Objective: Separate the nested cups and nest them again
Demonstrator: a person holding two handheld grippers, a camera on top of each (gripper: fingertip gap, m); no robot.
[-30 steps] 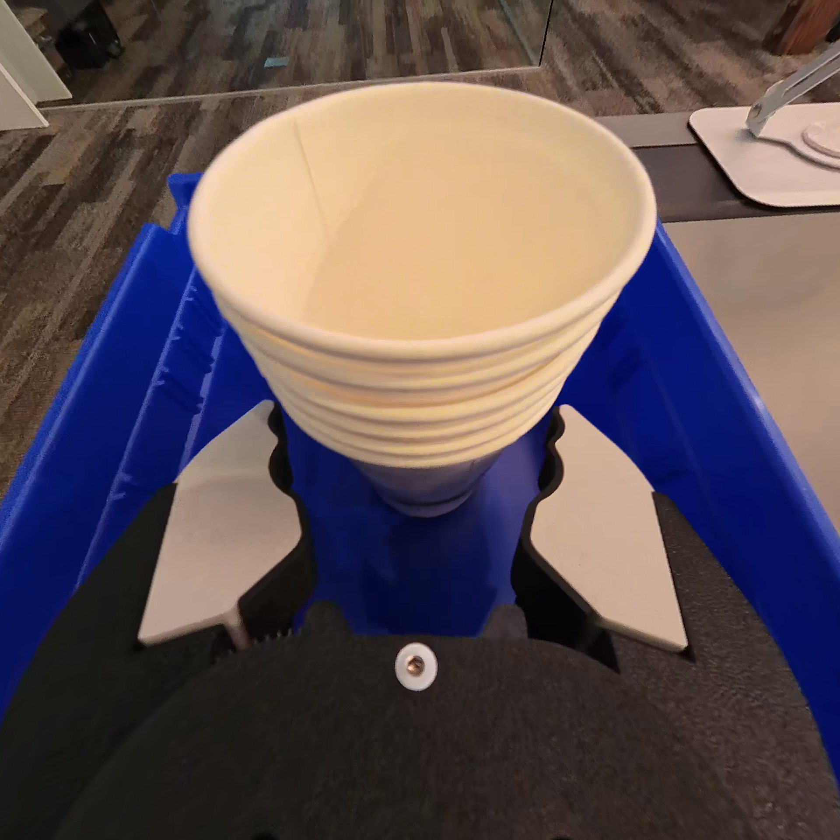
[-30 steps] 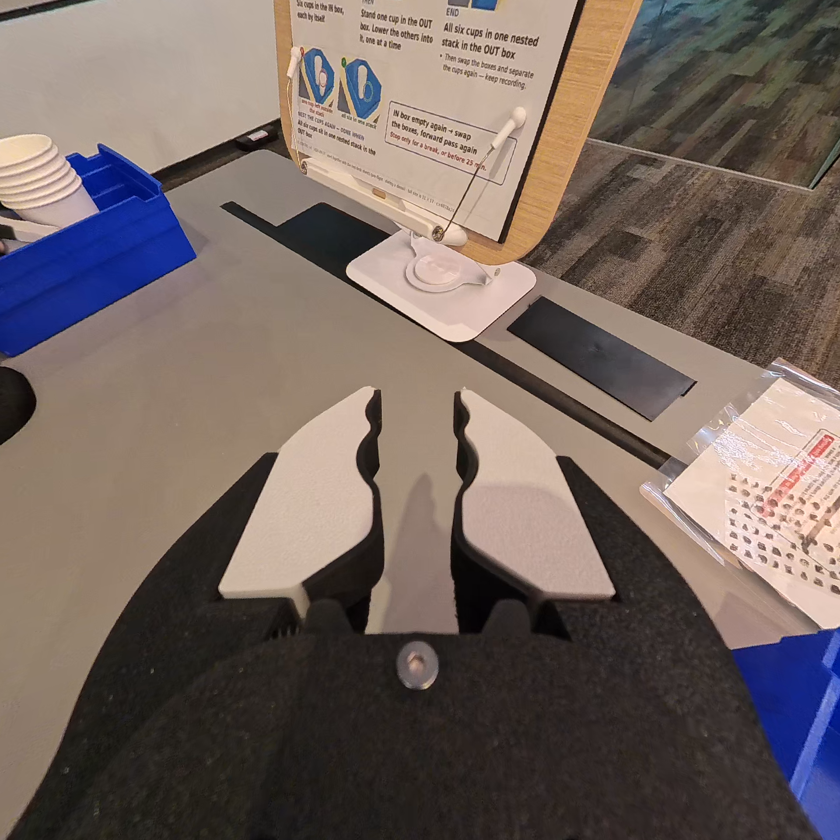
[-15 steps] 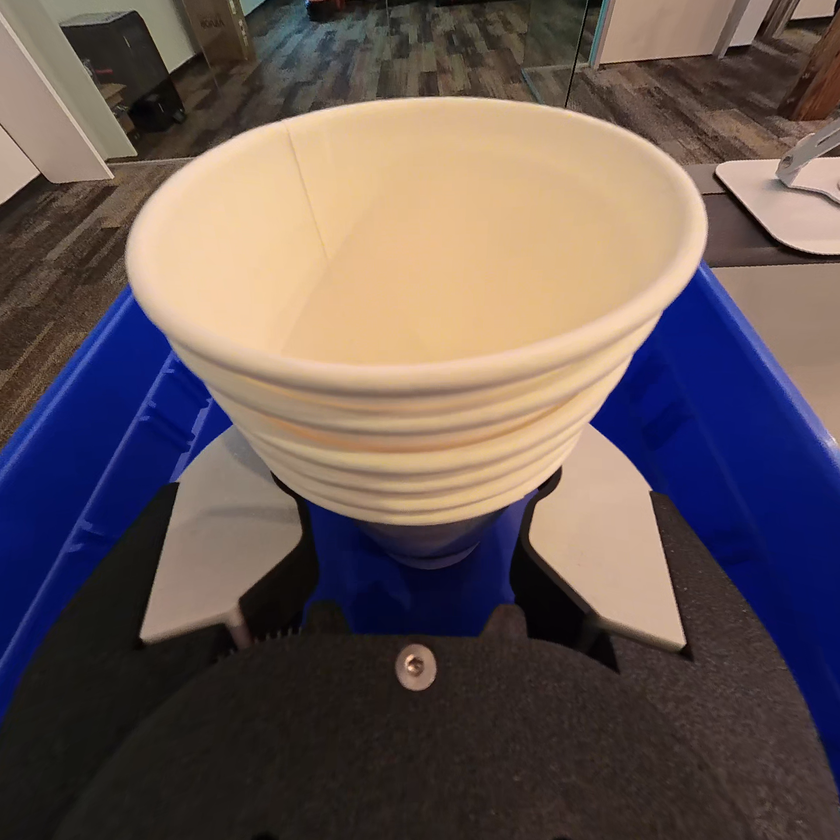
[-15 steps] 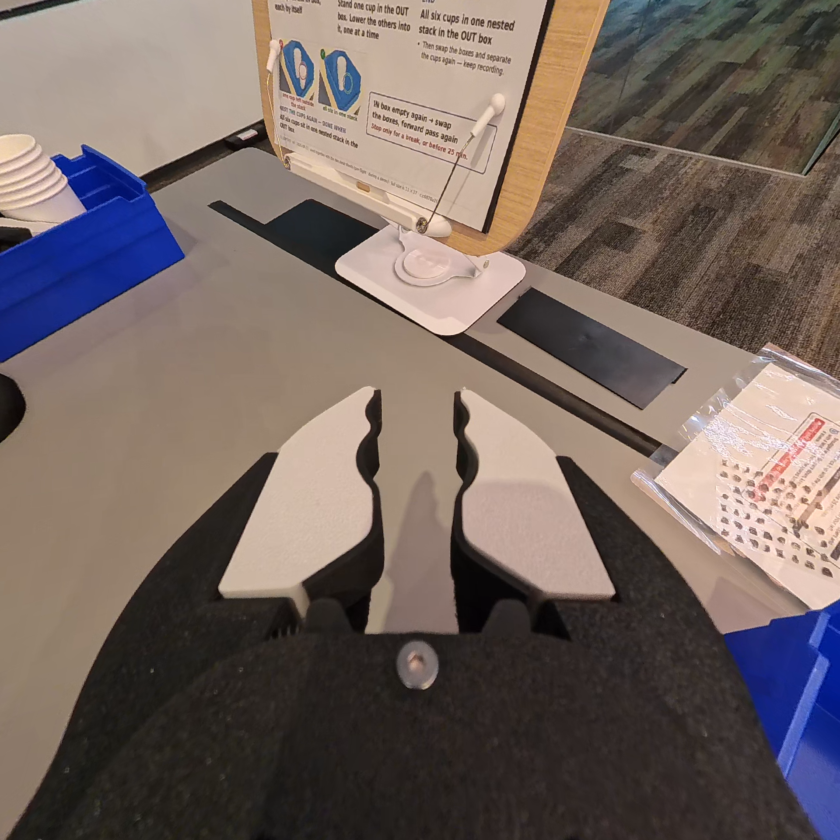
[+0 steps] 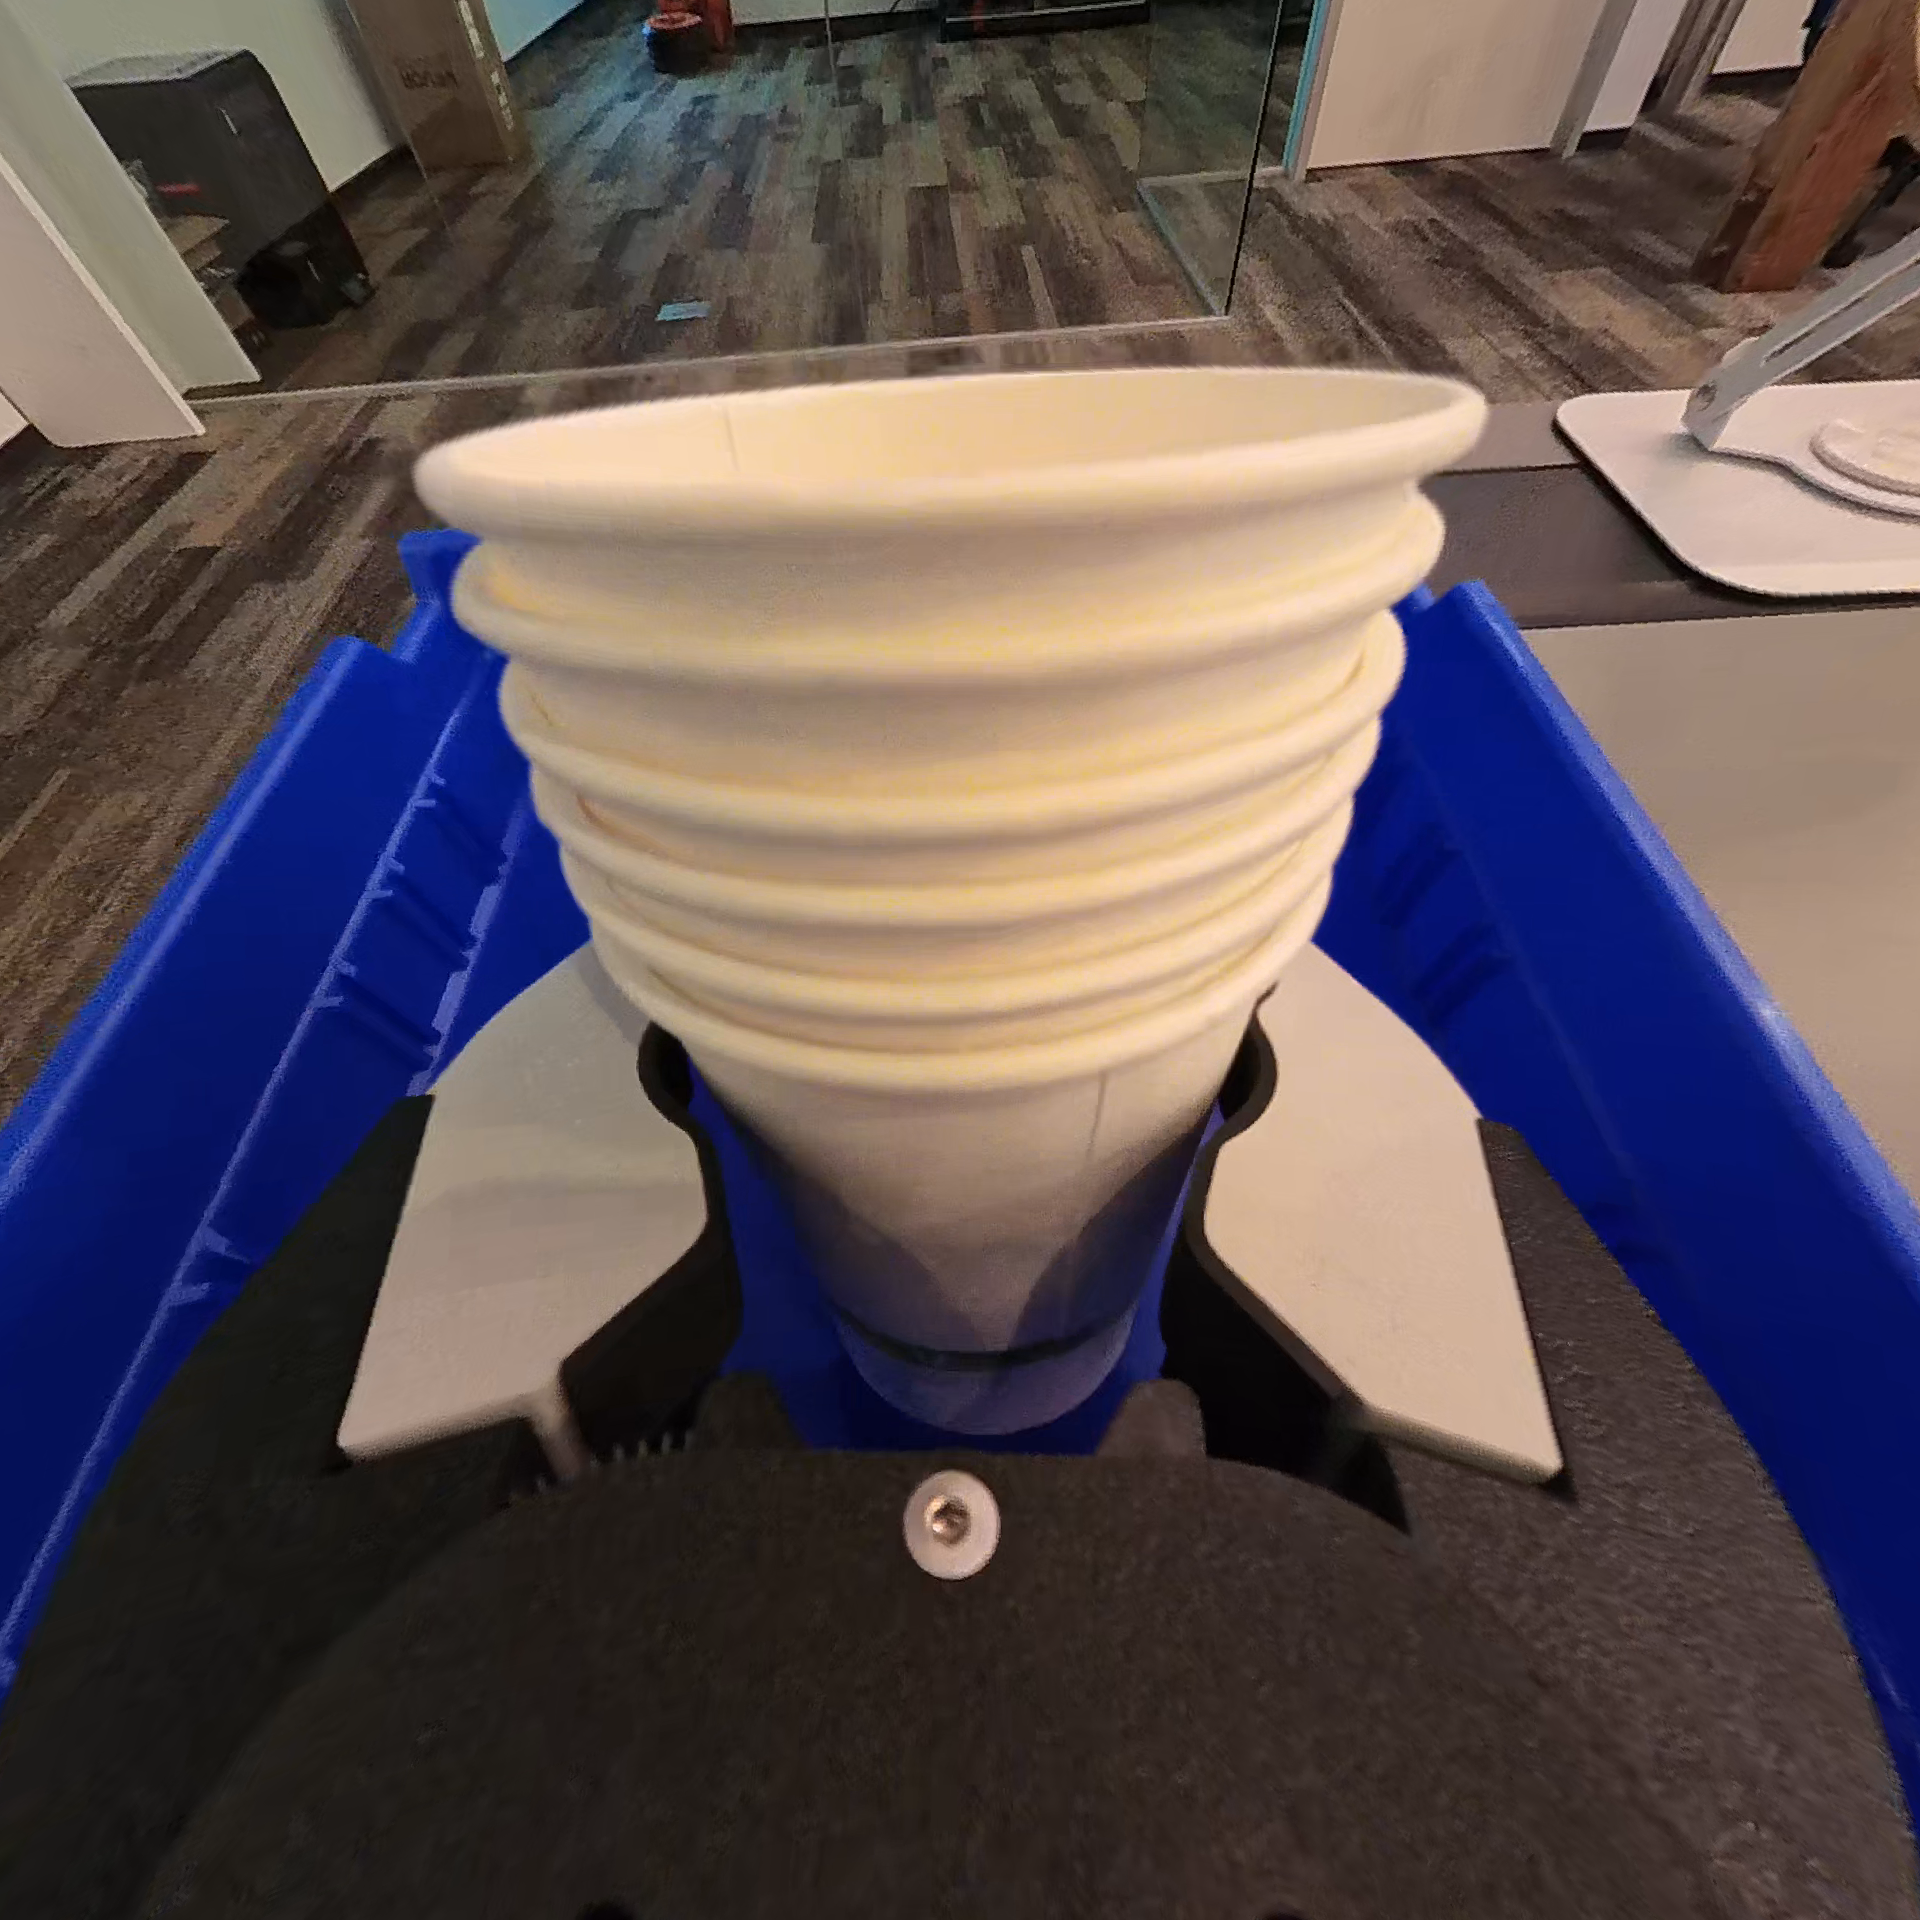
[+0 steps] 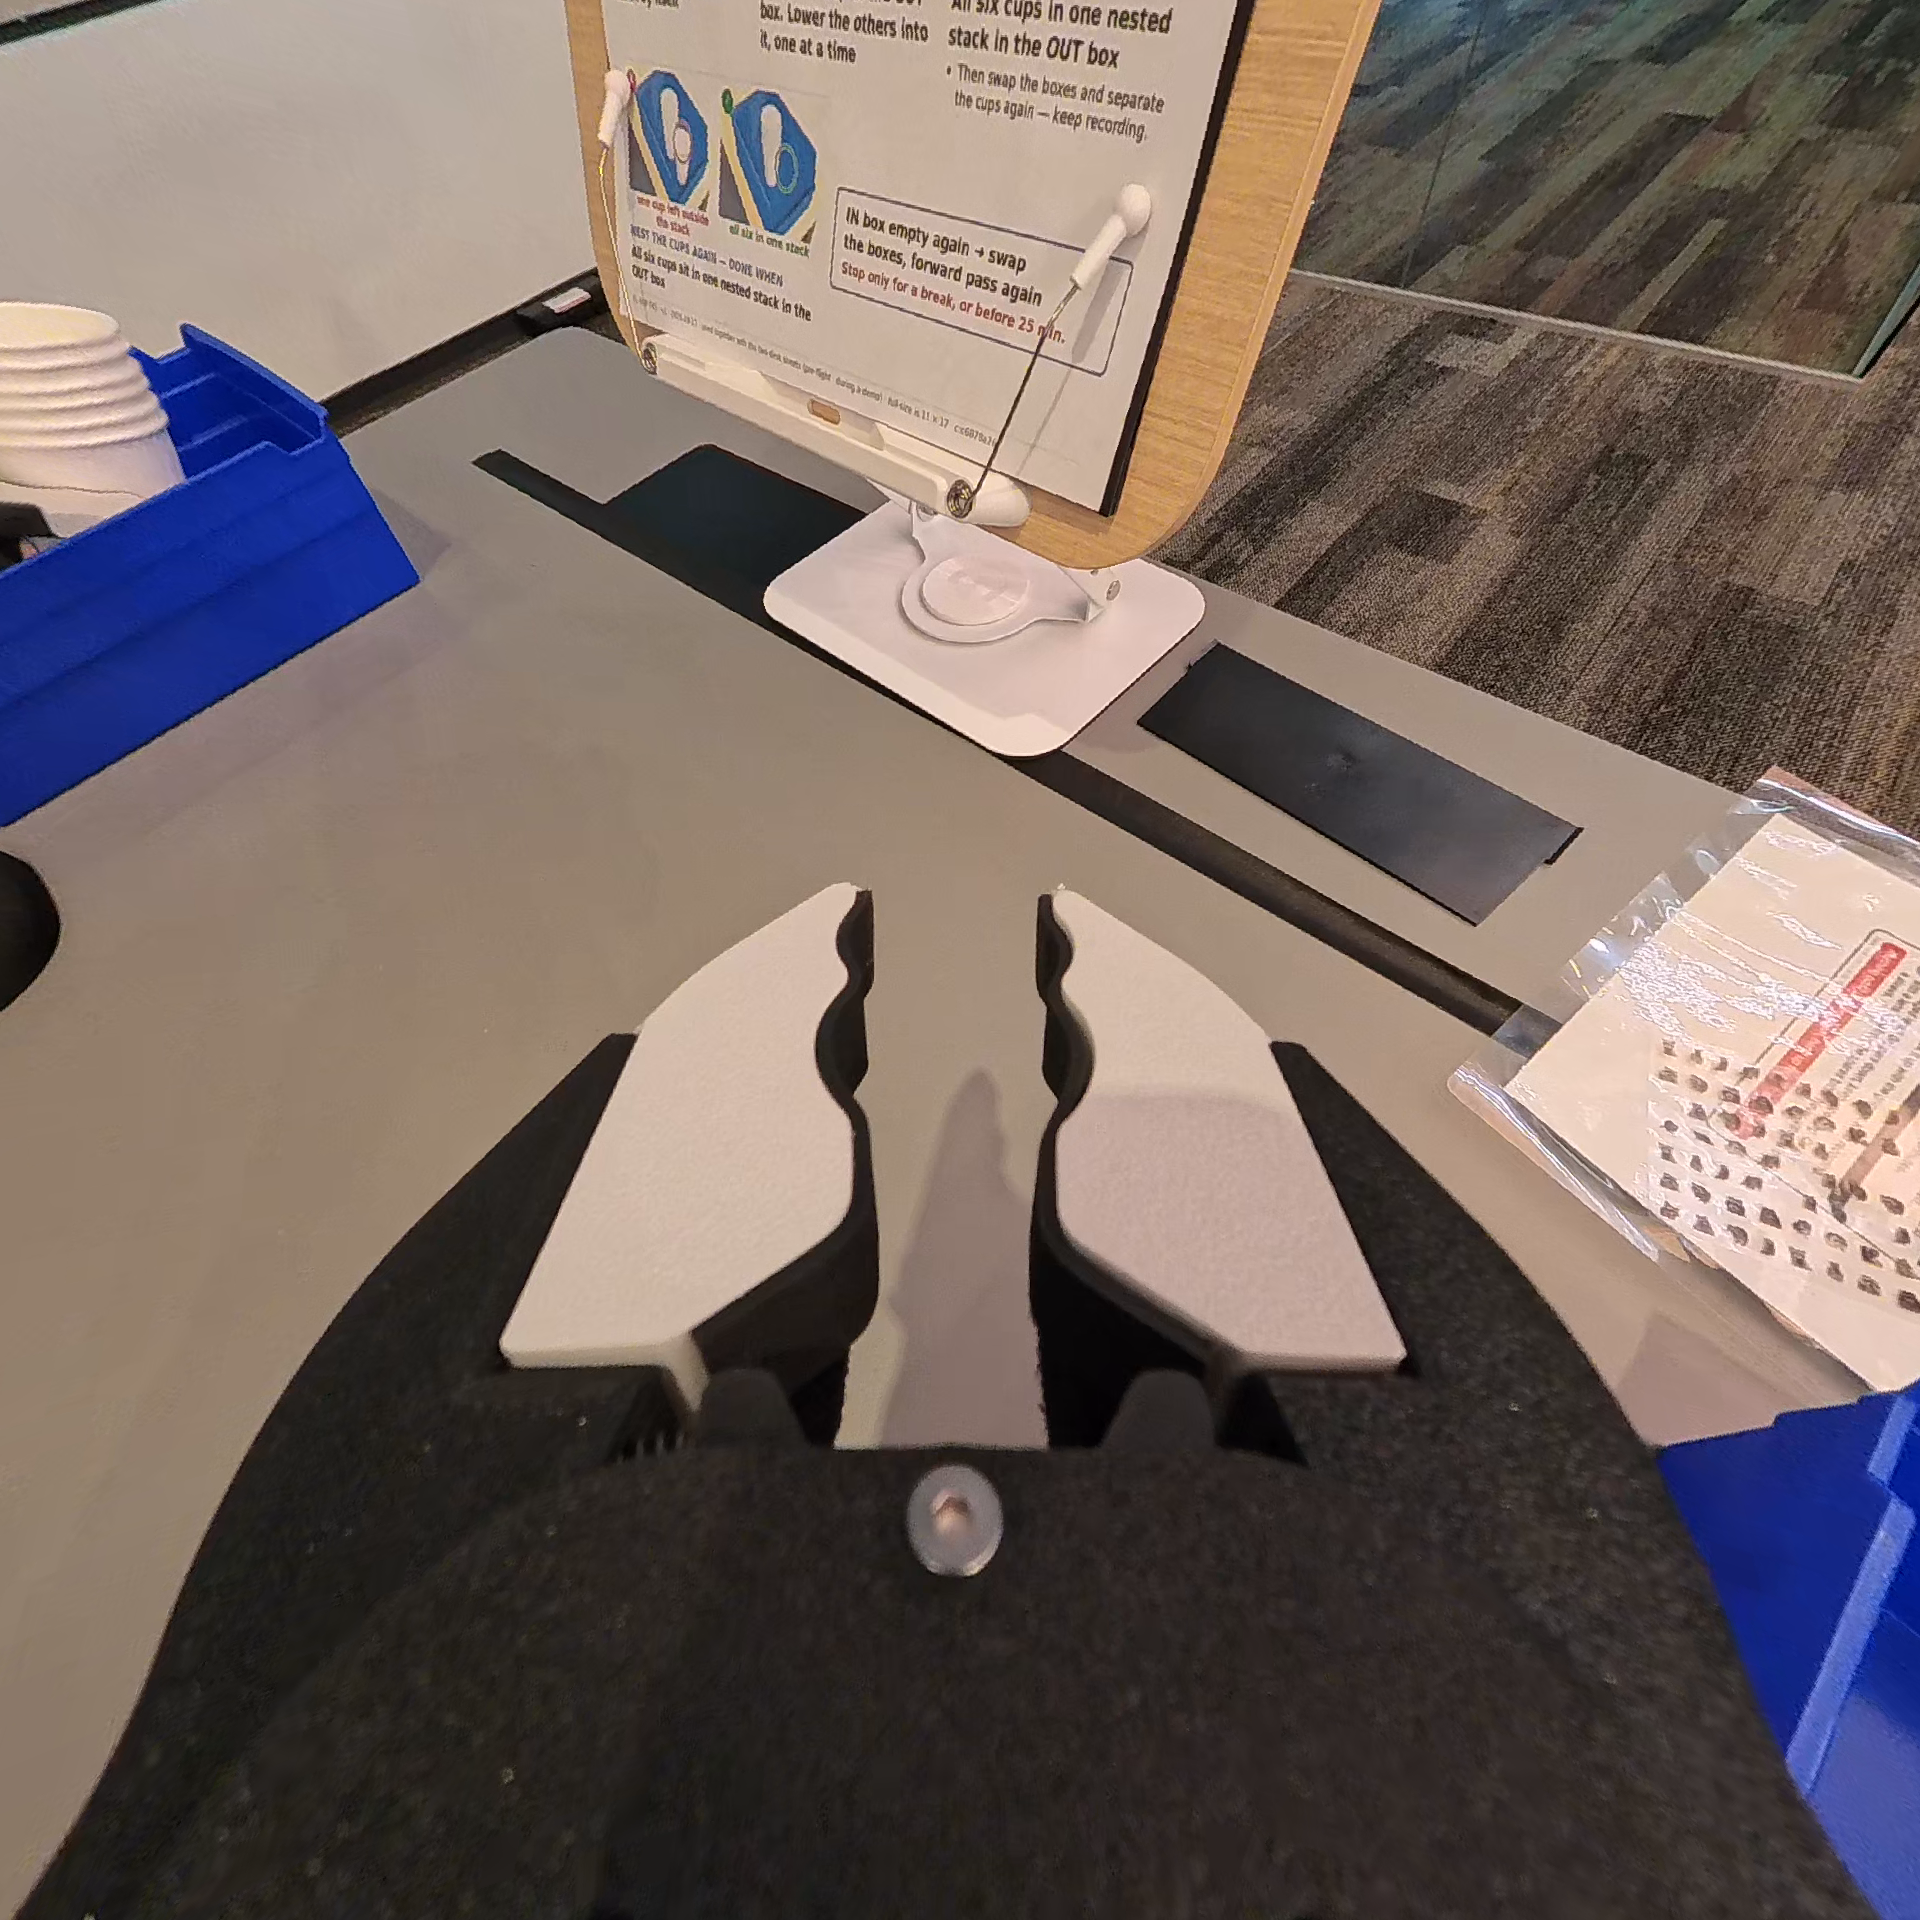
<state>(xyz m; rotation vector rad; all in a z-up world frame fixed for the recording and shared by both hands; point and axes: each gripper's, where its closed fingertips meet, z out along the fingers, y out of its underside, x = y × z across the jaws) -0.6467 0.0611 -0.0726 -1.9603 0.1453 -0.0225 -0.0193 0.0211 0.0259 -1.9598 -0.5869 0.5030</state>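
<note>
A stack of several nested cream paper cups (image 5: 935, 727) stands upright in a blue bin (image 5: 1558, 935). My left gripper (image 5: 956, 1039) is open. Its fingers flank the bottom cup's wall just under the rims, close on both sides, and I see no squeeze. The stack (image 6: 73, 405) and its bin (image 6: 208, 582) also show at the far left of the right wrist view. My right gripper (image 6: 956, 904) is empty and hovers over the grey table (image 6: 520, 883), jaws a narrow gap apart.
A white-based stand with an instruction board (image 6: 987, 644) is at the table's far edge. A clear plastic bag with a printed sheet (image 6: 1714, 1091) lies to the right. A second blue bin (image 6: 1818, 1558) is at the lower right corner.
My left gripper has dropped and moved forward, so the stack now sits deep between its fingers and shows side-on. My right gripper has drifted slightly, with the same jaw gap.
</note>
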